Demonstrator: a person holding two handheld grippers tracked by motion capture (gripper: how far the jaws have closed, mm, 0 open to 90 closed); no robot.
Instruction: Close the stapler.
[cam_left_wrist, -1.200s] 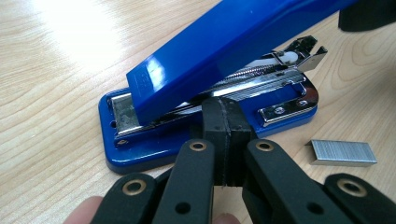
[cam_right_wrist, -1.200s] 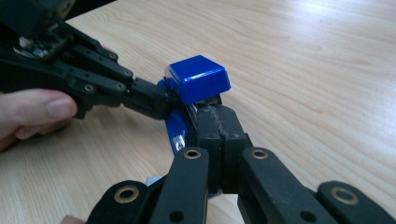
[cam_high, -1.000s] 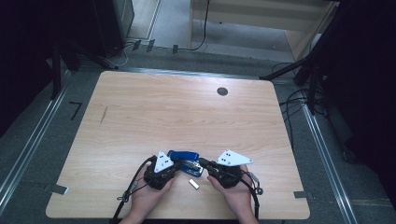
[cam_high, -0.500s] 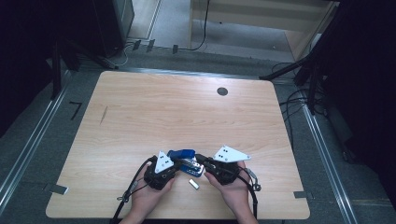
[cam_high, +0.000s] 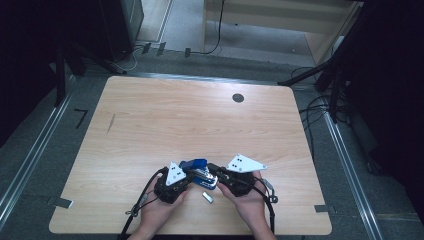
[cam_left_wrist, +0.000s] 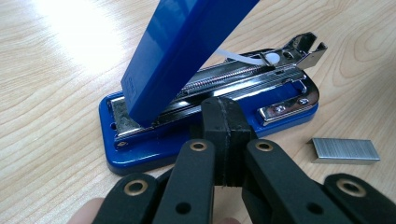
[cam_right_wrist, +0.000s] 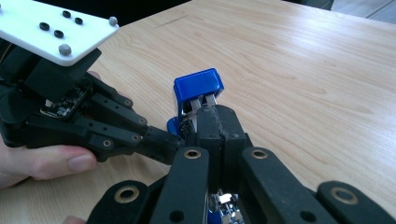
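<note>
Stapler (cam_left_wrist: 210, 119) lies on the table (cam_high: 200, 120) between both grippers, lid swung up to bare the magazine; left gripper (cam_left_wrist: 227, 140) and right gripper (cam_right_wrist: 215, 135) jaws pressed together, apparently pinning it, with staple strip (cam_left_wrist: 344, 150) just beside the left gripper for loading.

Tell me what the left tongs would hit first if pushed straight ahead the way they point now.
Most likely the stapler: the left tongs, jaws closed, sit right at the side of its metal magazine rail, below the raised blue lid. Whether they already touch is hard to tell. The strip of staples lies off to one side.
</note>
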